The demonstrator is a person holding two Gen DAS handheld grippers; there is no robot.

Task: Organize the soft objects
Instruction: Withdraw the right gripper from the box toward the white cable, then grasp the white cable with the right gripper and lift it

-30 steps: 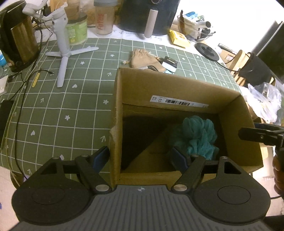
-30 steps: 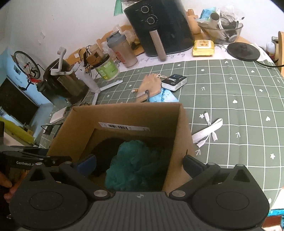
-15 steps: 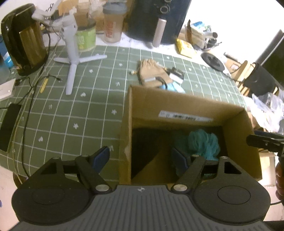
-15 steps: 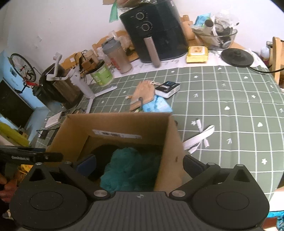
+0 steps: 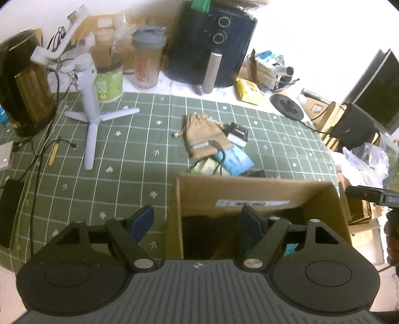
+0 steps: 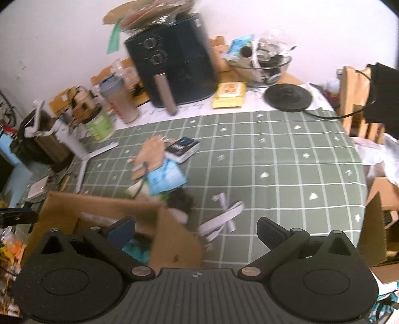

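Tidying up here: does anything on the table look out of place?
Yes: a loose heap behind the cardboard box, a tan drawstring pouch with a blue packet lying askew, and white strips scattered on the tablecloth.

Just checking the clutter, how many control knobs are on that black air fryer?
2: upper knob and lower knob, stacked on the air fryer's front. Its other sides are hidden.

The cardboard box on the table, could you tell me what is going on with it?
A person holds a gripper in each hand over the cardboard box on the green tablecloth. The left gripper and right gripper are both open and empty. A teal puff already lies inside the box; a tan pouch is out on the cloth.
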